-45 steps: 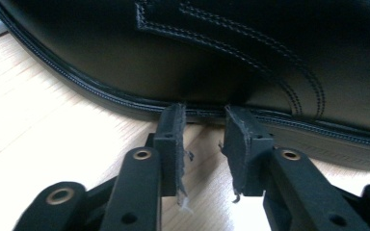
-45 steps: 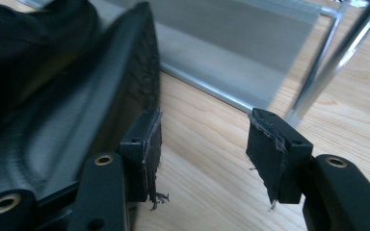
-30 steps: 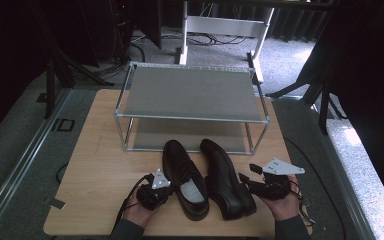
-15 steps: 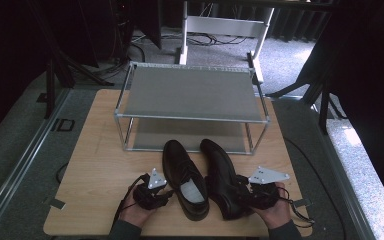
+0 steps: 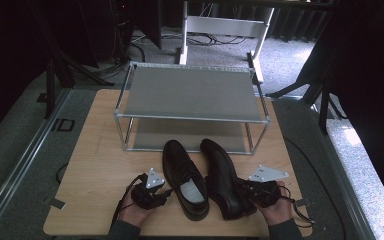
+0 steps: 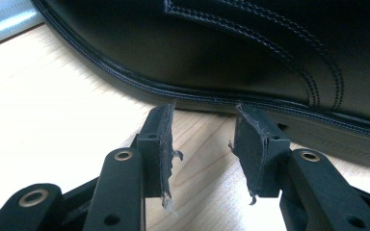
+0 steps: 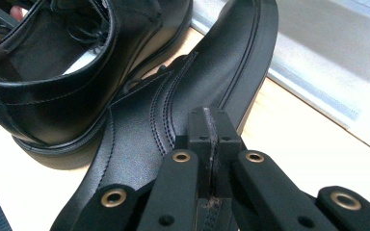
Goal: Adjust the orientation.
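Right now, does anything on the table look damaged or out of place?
The right shoe has tipped onto its side, its outer face turned up beside the upright left shoe. The pads of the left hand-held gripper look torn and frayed along their edges. The wire rack stands square.

The two shoes [image 5: 185, 180] [image 5: 225, 177] in front of the rack [image 5: 192, 92] look like smooth black leather with a soft gloss and rows of fine stitching; the sole edge is ribbed and duller. The table [image 5: 95, 165] under the rack is pale wood with a matt, lightly grained face. The rack has a bright metal frame and dull grey shelves (finely textured, perhaps mesh). Beside the shoes, the left gripper [image 6: 202, 144] has matt black plastic jaws with rough, frayed rubbery pads [image 6: 248, 144].
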`<action>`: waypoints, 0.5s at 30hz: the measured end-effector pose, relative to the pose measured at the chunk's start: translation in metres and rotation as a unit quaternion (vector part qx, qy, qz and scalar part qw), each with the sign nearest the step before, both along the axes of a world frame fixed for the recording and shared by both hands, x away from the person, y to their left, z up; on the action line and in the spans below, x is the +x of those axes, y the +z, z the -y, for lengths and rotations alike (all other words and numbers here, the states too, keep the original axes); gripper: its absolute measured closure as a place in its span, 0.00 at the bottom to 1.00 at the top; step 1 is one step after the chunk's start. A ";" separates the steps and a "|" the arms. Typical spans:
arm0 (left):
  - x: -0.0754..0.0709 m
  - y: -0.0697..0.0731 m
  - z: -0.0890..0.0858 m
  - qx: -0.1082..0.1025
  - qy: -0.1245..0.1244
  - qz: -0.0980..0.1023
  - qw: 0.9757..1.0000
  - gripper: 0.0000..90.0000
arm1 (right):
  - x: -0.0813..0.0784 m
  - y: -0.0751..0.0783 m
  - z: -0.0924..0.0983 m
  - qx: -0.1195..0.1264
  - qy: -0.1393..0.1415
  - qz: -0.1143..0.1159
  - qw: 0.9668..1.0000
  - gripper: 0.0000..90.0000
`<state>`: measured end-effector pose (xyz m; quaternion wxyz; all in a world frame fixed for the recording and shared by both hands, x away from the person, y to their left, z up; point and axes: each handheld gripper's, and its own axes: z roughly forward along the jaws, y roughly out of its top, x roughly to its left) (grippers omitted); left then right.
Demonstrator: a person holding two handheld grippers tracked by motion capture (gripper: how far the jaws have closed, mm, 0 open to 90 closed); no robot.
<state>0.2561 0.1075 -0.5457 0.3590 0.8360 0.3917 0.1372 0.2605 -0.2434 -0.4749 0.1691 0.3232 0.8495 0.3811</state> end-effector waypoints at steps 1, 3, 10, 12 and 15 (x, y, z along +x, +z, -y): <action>0.000 0.000 0.000 0.000 0.000 0.000 1.000 0.64 | 0.000 0.000 0.000 0.000 0.000 0.000 1.000 1.00; 0.000 0.000 0.000 0.001 0.000 0.000 1.000 0.64 | 0.001 0.001 0.004 0.000 -0.011 0.001 1.000 1.00; 0.000 -0.001 0.001 0.000 0.002 -0.001 1.000 0.64 | 0.006 0.003 0.014 0.000 -0.032 0.000 0.999 1.00; 0.000 -0.001 0.001 0.000 0.002 0.000 1.000 0.64 | 0.008 0.003 0.019 -0.001 -0.044 -0.001 0.999 1.00; 0.001 -0.001 0.002 0.003 0.000 -0.002 1.000 0.64 | 0.014 0.003 0.027 -0.004 -0.066 -0.006 0.998 1.00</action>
